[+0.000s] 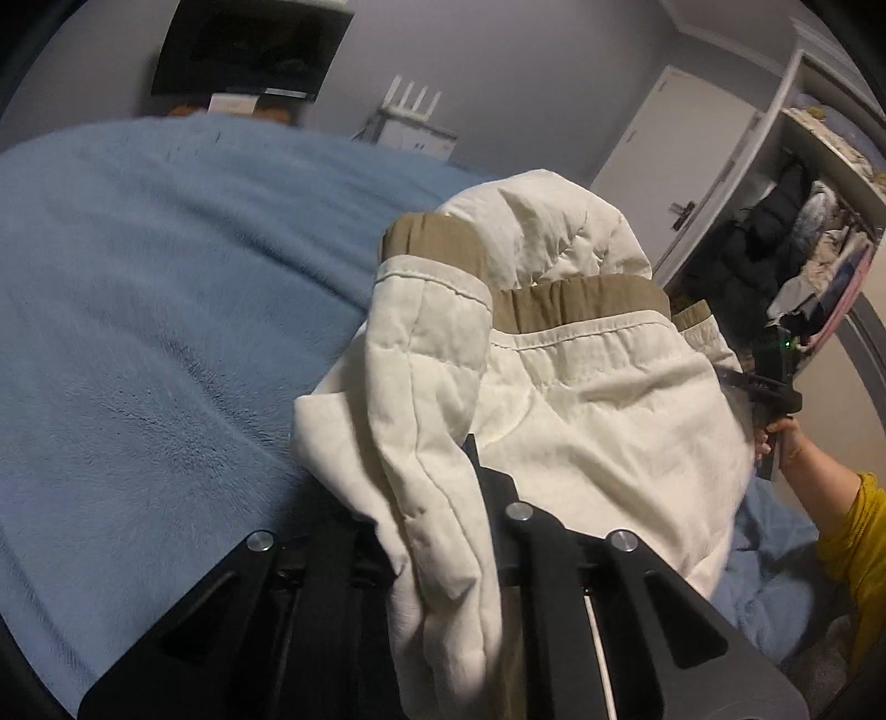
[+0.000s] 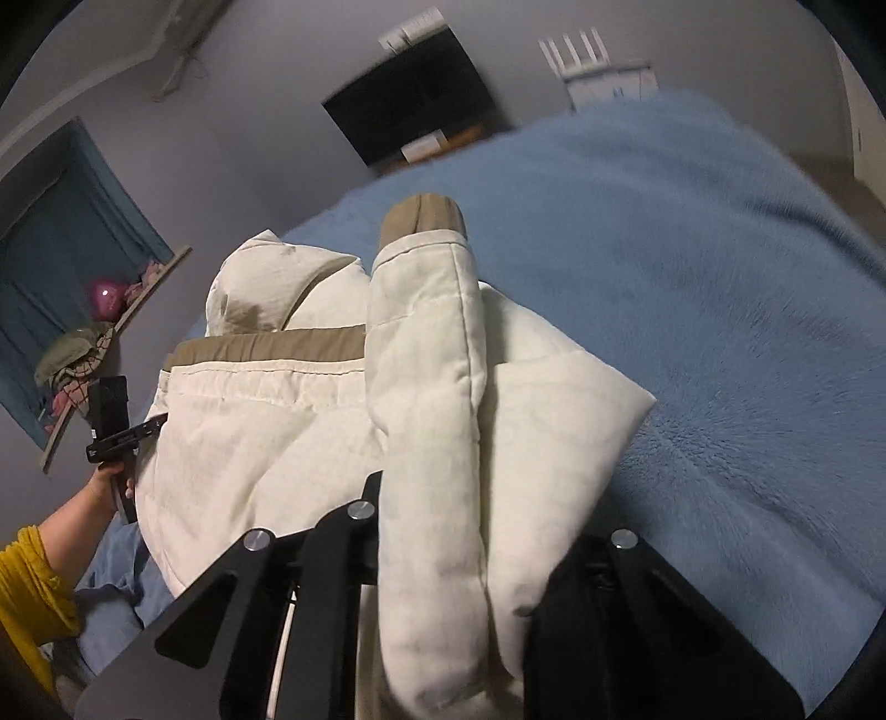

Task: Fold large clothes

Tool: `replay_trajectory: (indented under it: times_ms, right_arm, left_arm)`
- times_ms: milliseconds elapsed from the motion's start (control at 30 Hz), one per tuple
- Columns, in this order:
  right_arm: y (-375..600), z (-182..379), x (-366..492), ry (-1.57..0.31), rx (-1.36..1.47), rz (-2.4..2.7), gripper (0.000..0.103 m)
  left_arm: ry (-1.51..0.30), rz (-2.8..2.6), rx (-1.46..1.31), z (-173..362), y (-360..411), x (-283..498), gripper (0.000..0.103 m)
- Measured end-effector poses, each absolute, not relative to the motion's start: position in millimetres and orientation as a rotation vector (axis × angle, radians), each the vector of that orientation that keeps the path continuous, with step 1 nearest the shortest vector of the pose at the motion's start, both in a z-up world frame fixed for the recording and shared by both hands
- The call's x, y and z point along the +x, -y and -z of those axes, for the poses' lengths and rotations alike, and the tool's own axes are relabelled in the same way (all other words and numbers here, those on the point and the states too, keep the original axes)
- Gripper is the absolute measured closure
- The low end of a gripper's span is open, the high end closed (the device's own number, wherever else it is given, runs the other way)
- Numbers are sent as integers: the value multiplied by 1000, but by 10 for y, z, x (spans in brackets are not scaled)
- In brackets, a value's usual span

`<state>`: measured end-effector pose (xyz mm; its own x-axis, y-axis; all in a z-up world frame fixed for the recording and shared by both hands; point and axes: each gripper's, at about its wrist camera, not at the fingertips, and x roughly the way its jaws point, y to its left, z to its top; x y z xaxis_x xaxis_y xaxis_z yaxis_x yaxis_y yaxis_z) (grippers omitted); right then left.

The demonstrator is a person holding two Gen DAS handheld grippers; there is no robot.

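Observation:
A cream quilted jacket with tan cuffs and hem band is held up over a blue fleece blanket on a bed. My left gripper is shut on a bunched sleeve fold of the jacket, which drapes between its fingers. My right gripper is shut on the jacket too, with a sleeve hanging over it. Each gripper shows in the other's view at the jacket's far edge: the right one, the left one. The fingertips are hidden by cloth.
The blanket covers the bed widely. A dark screen hangs on the far wall. An open closet with hanging clothes stands to the right. A shelf with clutter stands to the left in the right wrist view.

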<state>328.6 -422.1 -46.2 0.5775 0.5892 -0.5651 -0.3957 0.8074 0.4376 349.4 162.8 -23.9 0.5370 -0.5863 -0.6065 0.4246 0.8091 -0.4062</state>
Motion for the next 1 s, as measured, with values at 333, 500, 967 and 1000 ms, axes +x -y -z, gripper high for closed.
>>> replay_trajectory:
  times_ms: [333, 500, 967, 1000]
  right_arm:
    - [4364, -244, 2129, -644, 296, -632, 92]
    - [4549, -315, 1769, -716, 321, -647, 92]
    - [4772, 1203, 2656, -1035, 549, -444, 82]
    - [4797, 1239, 2664, -1037, 563, -445, 81]
  left_arm:
    - [-686, 684, -215, -541, -1585, 2494, 92]
    - [-702, 739, -210, -671, -1574, 2108, 91]
    - [-1048, 583, -208, 699, -1400, 2707, 82]
    - [-1057, 584, -224, 735, -1406, 2710, 80]
